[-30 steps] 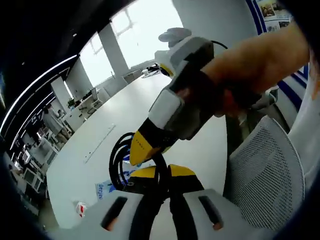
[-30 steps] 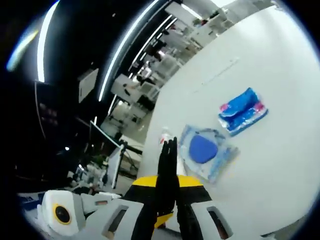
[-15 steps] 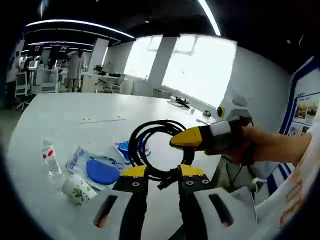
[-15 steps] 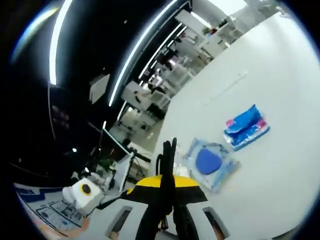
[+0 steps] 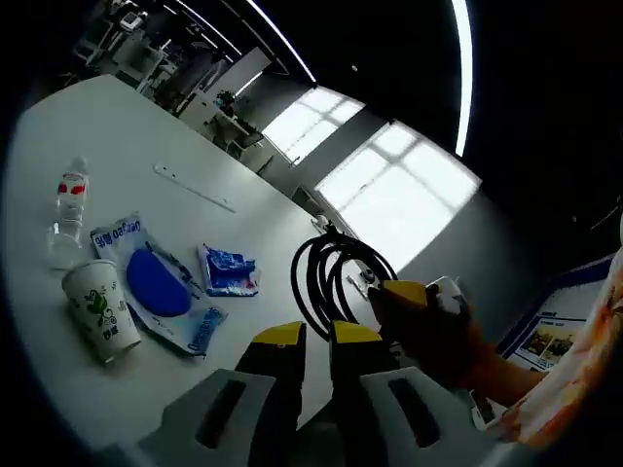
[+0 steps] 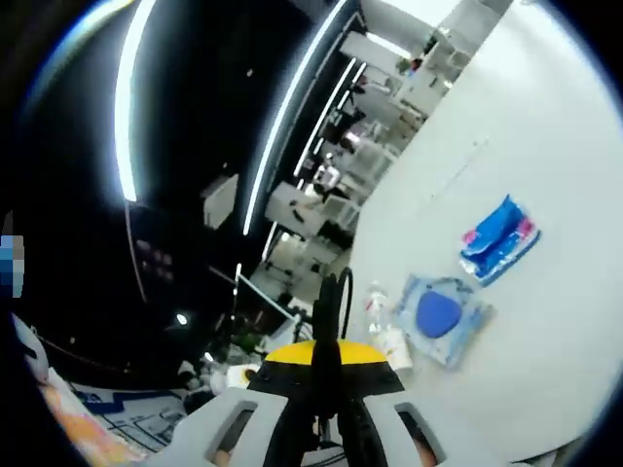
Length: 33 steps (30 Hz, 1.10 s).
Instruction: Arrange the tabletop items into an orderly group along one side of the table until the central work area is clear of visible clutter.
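A coiled black cable (image 5: 310,290) hangs in the air above the white table (image 5: 117,136). My left gripper (image 5: 316,336) has its yellow jaws close together, and the coil's lower end drops into the narrow slit between them. My right gripper (image 5: 386,290), held in a hand, comes in from the right and is shut on the coil's side. In the right gripper view the cable (image 6: 329,302) rises edge-on out of the shut right gripper (image 6: 326,352).
On the table lie a water bottle (image 5: 66,209), a printed paper cup (image 5: 102,311), a clear pouch with a blue pad (image 5: 156,287) and a blue-pink packet (image 5: 229,270). The right gripper view shows the same pouch (image 6: 440,313) and packet (image 6: 501,236). Desks stand beyond the table.
Both cameras have swung, so the whole scene has shifted. My left jaws, wider apart half a second ago, have closed in on the coil. The right gripper has kept its hold.
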### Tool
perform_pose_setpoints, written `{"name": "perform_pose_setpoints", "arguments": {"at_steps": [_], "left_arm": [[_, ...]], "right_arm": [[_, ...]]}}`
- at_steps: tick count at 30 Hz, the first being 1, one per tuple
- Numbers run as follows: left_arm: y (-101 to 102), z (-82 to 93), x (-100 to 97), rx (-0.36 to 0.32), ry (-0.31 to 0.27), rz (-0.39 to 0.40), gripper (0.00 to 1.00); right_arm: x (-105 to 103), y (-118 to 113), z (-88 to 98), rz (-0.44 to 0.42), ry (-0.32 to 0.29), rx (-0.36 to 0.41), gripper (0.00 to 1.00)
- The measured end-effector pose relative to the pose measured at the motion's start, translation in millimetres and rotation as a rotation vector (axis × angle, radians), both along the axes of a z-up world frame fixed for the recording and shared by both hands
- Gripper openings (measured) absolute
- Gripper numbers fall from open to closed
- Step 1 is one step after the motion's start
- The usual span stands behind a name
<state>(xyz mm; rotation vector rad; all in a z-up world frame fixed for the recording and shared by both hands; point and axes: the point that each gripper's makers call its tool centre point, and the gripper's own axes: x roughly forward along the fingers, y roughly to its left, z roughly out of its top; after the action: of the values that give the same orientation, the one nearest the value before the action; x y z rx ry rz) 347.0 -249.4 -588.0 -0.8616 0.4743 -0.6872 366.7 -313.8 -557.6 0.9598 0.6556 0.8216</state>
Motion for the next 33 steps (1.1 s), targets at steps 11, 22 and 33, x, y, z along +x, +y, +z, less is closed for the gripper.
{"name": "perform_pose_setpoints", "arguments": {"at_steps": [11,22,33], "left_arm": [[-12,19.9,-4.0,-0.164,-0.002,-0.066,0.14],[-15,22.9,-5.6,-0.223,0.028,-0.095,0.2],[-32,40.5,-19.8,-0.274,0.027,-0.215,0.34]], "right_arm": [[-7,-16,8.3,-0.047,0.014,0.176,0.02],[-10,-17,23.5,-0.032,-0.068,0.203,0.02],[-19,-10,21.4,0.024,-0.074,0.198,0.02]]}}
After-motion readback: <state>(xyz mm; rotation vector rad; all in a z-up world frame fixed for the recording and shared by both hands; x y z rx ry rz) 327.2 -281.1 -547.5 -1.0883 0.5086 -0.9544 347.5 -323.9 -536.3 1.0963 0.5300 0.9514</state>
